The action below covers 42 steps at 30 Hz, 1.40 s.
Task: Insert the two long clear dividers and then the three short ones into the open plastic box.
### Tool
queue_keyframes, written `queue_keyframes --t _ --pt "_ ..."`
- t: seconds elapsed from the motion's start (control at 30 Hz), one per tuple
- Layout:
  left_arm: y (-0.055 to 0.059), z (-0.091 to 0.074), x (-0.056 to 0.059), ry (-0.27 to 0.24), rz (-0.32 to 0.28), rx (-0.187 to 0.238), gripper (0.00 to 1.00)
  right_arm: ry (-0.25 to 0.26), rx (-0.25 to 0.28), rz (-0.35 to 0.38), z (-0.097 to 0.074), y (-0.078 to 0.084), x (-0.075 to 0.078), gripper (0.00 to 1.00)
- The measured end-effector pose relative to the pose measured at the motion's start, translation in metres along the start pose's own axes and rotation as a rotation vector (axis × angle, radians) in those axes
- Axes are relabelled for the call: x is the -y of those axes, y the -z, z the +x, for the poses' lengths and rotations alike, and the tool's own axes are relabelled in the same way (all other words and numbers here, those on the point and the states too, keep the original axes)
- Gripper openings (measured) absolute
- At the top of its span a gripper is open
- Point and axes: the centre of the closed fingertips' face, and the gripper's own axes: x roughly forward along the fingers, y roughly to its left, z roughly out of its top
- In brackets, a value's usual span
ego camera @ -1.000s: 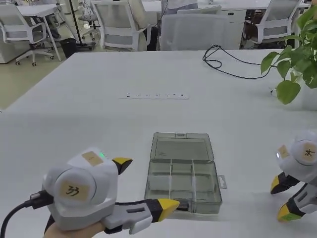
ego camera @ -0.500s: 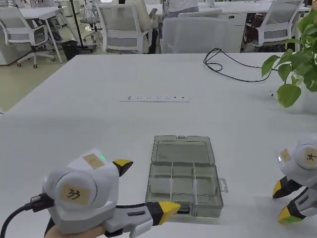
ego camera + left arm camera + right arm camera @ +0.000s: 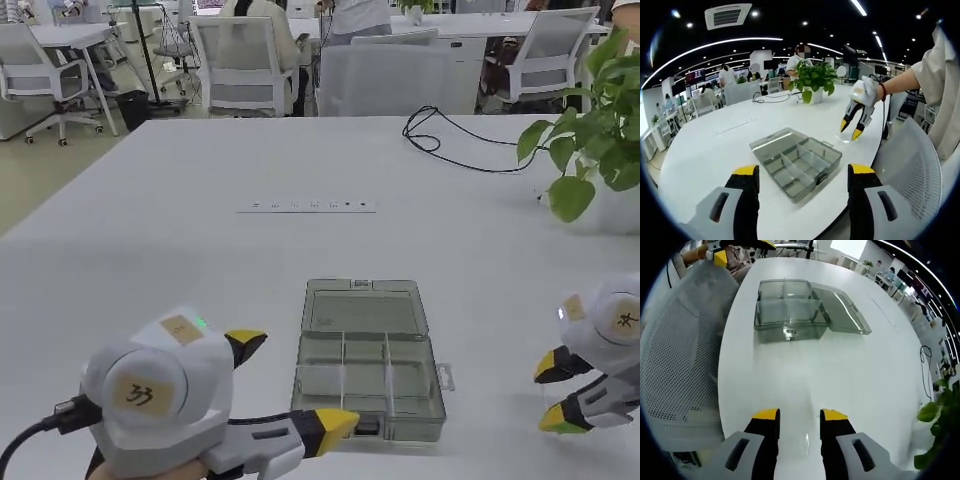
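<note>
Left gripper (image 3: 295, 382) and right gripper (image 3: 550, 395) are hovering, fingers apart; left gripper view is showing dividers (image 3: 792, 162) inside the plastic box (image 3: 827, 167).

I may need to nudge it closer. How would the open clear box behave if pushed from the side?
Likely light: the box has thin clear walls, so it should slide readily on the smooth table. Its lid, lying open flat behind, probably resists tipping.

Handwritten "33" on tan sticker (image 3: 140, 395), left tongs (image 3: 296, 381) housing. Right tongs (image 3: 552, 393) label (image 3: 625, 320): scrawl unreadable.
</note>
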Motion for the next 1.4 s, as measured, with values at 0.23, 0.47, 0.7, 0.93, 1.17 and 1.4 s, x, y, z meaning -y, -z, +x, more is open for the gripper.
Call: queue_keyframes --t 0.23,0.47,0.7,0.93,1.17,1.4 --pt "-0.005 0.003 0.005 0.024 -0.077 0.041 0.69 0.113 0.106 -0.053 -0.019 -0.04 0.011 0.32" --pt "-0.011 0.007 0.011 0.061 -0.159 0.081 0.61 0.168 0.2 -0.119 -0.032 -0.083 0.007 0.32" --pt "-0.015 0.008 0.016 0.089 -0.238 0.112 0.52 0.201 0.29 -0.157 -0.038 -0.122 -0.004 0.32" --pt "-0.018 0.007 0.017 0.108 -0.316 0.145 0.44 0.198 0.367 -0.196 -0.039 -0.155 -0.021 0.32" --pt "-0.02 0.006 0.019 0.138 -0.389 0.171 0.36 0.188 0.421 -0.229 -0.041 -0.179 -0.037 0.32" --pt "-0.024 0.006 0.022 0.177 -0.444 0.187 0.25 0.188 0.458 -0.272 -0.044 -0.197 -0.047 0.32"
